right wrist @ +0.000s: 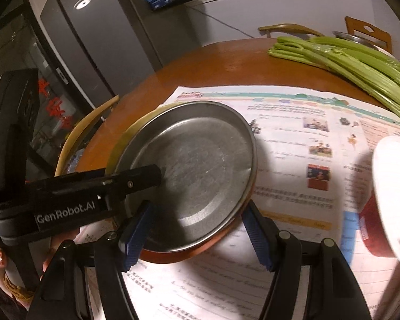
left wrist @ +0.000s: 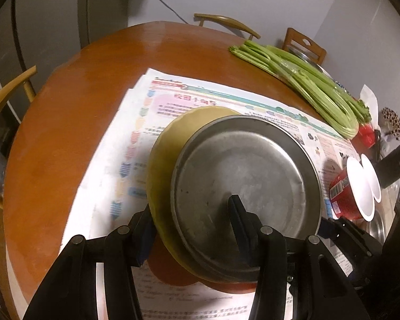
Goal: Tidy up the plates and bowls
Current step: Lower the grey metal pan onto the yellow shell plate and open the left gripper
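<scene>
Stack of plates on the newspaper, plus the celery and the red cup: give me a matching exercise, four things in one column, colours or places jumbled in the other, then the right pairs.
Things:
1. Metal plate
2. Yellow plate
3. Celery
4. Red cup

Descriptions:
A. Green, lying on the bare wooden table beyond the newspaper
B. Grey and shiny, top of the stack
C. On its side at the right, white inside showing
D. Directly under the top plate, sticking out to the left in the left wrist view

Pairs: 1-B, 2-D, 3-A, 4-C
</scene>
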`<state>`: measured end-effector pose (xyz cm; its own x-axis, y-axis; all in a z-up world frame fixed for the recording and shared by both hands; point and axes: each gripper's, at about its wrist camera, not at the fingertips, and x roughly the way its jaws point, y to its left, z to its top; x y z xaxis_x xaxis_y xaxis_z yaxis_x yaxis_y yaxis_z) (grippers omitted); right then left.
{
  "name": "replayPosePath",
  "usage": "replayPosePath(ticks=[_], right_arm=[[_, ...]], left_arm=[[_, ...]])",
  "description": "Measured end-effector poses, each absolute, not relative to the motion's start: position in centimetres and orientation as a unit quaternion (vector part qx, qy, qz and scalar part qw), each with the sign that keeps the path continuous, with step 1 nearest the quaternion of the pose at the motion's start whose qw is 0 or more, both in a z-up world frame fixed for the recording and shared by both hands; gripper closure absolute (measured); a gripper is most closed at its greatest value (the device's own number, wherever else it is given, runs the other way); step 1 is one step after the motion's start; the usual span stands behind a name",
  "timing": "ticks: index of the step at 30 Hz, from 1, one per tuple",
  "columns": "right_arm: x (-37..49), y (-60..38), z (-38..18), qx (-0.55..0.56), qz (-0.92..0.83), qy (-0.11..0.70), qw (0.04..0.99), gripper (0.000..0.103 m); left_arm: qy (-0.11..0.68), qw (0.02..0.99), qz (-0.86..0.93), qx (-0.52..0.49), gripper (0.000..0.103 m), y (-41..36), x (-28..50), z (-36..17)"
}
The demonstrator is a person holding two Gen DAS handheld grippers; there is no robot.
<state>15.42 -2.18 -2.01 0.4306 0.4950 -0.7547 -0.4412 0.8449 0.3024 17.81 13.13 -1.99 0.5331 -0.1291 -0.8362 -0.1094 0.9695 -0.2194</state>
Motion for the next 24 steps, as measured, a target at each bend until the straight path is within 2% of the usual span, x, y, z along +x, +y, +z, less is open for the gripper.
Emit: replayPosePath(ticks=[13,24], right_arm=[[15.4,-3.9,-1.2,0.029,0.257,0.438,0.861,0.035],[14.6,-4.8,0.6,0.020,0.238,0.407,0.882,0.035]], left_arm=[[0.476,0.871,-0.004,-0.121,0.051,12.3,17.3,-1.4],[0.438,0.891,0.047,-0.110,0.050,13.4,14.7,0.6]])
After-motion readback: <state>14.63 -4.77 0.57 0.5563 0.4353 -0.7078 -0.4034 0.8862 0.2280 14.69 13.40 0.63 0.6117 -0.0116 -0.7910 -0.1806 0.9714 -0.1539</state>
